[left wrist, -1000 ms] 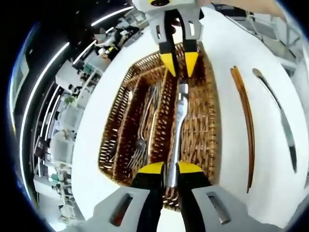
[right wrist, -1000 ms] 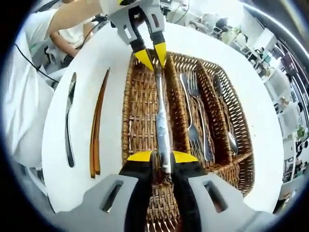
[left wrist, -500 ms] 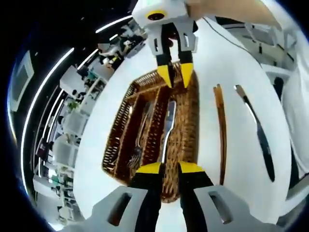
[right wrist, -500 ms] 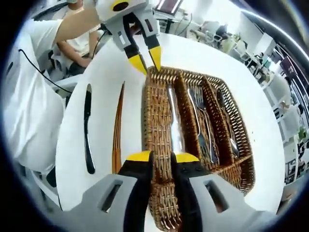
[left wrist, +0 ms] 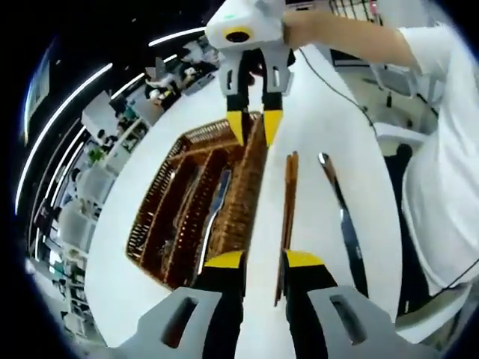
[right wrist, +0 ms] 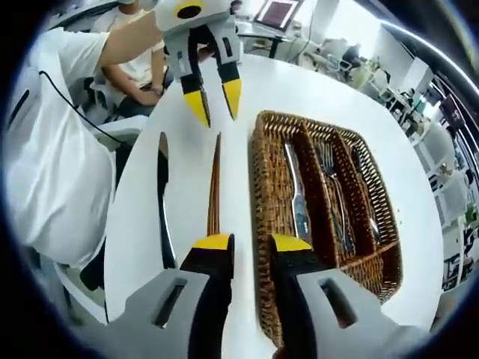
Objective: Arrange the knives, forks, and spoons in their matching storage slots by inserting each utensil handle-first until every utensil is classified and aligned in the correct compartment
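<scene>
A brown wicker basket (left wrist: pixel 239 198) (right wrist: pixel 263 202) with three long slots lies on the white round table (left wrist: pixel 322 105). One silver knife (left wrist: pixel 215 203) (right wrist: pixel 296 196) lies in the slot nearest the chopsticks. Forks (right wrist: pixel 334 200) fill the middle slot and a spoon (right wrist: pixel 365 200) the far one. A second knife (left wrist: pixel 344 224) (right wrist: pixel 162 202) lies on the bare table beside a pair of brown chopsticks (left wrist: pixel 288 206) (right wrist: pixel 215 187). My left gripper (left wrist: pixel 263 262) (right wrist: pixel 215 103) and right gripper (right wrist: pixel 252 245) (left wrist: pixel 254 127) face each other over the chopsticks, both open and holding nothing.
A person in a white shirt (right wrist: pixel 52 172) (left wrist: pixel 449 149) sits close to the table edge on the loose knife's side. Another seated person (right wrist: pixel 142 67) is behind. A thin black cable (left wrist: pixel 337 82) crosses the table there. Desks and equipment (right wrist: pixel 434 112) surround the table.
The knife that both grippers held over the basket now lies free in its slot. Both grippers have risen and shifted sideways from the basket to above the chopsticks.
</scene>
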`<action>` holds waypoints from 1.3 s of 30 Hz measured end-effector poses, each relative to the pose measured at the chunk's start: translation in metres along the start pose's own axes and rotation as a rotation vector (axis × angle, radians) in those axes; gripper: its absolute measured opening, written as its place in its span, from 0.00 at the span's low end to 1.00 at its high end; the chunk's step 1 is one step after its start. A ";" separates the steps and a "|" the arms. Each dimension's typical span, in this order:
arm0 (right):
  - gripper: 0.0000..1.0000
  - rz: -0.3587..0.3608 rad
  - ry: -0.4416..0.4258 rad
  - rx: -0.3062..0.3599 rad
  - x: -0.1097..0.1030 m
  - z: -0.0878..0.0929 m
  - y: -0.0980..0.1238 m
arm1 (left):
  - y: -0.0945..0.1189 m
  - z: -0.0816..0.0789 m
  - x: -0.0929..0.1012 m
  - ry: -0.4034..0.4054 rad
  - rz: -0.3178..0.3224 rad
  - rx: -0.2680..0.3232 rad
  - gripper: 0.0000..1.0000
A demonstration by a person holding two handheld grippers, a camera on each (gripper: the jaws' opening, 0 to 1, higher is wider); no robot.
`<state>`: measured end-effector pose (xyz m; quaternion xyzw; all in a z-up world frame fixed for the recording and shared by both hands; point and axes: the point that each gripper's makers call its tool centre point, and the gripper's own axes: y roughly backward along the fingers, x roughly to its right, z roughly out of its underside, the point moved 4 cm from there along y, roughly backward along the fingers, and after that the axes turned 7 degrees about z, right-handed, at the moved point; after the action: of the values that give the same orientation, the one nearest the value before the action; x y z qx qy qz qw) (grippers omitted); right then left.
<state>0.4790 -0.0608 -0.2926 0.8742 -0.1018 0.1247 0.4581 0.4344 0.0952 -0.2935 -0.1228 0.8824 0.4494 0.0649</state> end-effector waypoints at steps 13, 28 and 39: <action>0.19 -0.101 0.036 0.008 -0.043 -0.001 0.004 | 0.000 0.010 0.041 0.081 0.093 0.008 0.21; 0.19 -0.197 0.080 0.009 -0.077 -0.006 0.003 | -0.002 0.010 0.067 0.201 0.170 0.041 0.24; 0.19 -0.246 0.114 -0.006 -0.090 -0.002 0.000 | -0.018 0.017 0.088 0.218 0.254 -0.047 0.22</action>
<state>0.3930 -0.0529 -0.3197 0.8701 0.0319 0.1169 0.4778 0.3550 0.0851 -0.3376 -0.0596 0.8820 0.4584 -0.0913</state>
